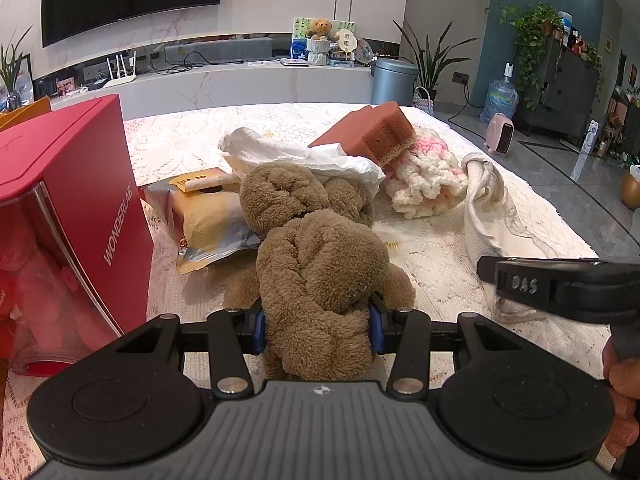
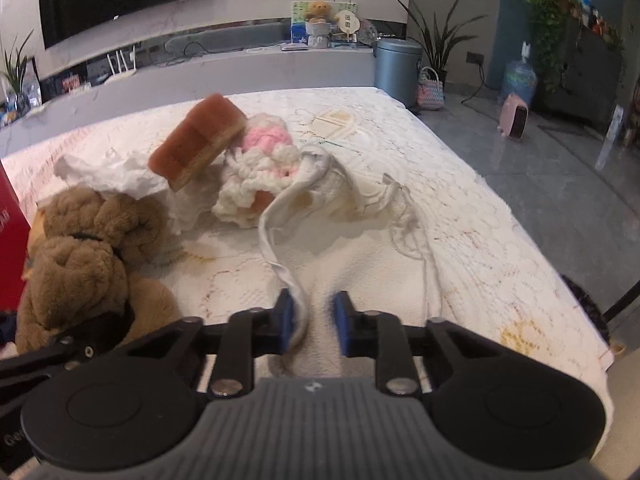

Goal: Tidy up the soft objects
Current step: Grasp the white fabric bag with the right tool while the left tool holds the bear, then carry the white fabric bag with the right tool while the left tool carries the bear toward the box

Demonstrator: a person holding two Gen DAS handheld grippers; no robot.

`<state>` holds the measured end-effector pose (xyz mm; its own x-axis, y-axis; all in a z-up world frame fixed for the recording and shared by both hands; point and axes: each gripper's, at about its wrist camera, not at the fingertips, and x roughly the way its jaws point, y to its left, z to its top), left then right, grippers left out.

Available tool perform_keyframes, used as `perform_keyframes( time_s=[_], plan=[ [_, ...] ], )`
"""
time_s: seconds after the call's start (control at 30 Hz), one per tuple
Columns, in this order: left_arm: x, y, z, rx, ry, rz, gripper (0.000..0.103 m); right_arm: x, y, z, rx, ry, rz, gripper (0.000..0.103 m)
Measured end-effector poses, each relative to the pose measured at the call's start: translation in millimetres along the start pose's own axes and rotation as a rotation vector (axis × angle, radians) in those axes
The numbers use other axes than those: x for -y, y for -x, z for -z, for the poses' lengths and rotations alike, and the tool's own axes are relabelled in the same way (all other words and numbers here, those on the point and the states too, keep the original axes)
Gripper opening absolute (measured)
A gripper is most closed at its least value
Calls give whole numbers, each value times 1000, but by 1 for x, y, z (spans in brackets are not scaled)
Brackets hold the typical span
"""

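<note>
Clenched between the blue pads of the left tongs [image 1: 318,328], a brown plush toy [image 1: 320,264], squeezed at its lower body, close to the near edge of the surface [image 2: 480,220] and toward its left side. Lying against the toy's far side, a crumpled white tissue [image 2: 116,176]. Propped tilted on that tissue and on a pink-and-white crocheted piece [image 2: 256,160], a rust-brown sponge [image 2: 200,144] with a tan underside, around the middle of the surface. Just right of the crochet and touching it, a rumpled white cloth [image 2: 360,240], spread from the middle toward the near edge. Lowered over the cloth's near end, the right tongs [image 2: 314,316], with a fold of cloth and its hem between the pads; hem against the left pad, a gap showing beside the right pad, so hard to say in this blurred view whether already pinched or only straddled. At the left edge of the surface, upright, a red box [image 1: 80,200] with a clear window, just beside the plush toy. Between box and toy, partly tucked under the toy, a yellow foil packet [image 1: 208,216]. Under everything, a cream lace covering. On the handle of the right tongs, a hand [image 1: 624,380].
</note>
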<state>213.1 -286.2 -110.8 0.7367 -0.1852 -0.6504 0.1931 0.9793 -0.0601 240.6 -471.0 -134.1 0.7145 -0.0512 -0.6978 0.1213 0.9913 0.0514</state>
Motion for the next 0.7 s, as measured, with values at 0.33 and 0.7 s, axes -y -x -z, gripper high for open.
perform_keyframes(
  time_s=[0.33, 0.7],
  plan=[
    [3, 8, 2, 7, -10, 6, 51, 24, 8, 0, 14, -223, -63, 8],
    [5, 29, -9, 50, -20, 5, 51, 34, 20, -4, 4, -355, -136, 8]
  ],
)
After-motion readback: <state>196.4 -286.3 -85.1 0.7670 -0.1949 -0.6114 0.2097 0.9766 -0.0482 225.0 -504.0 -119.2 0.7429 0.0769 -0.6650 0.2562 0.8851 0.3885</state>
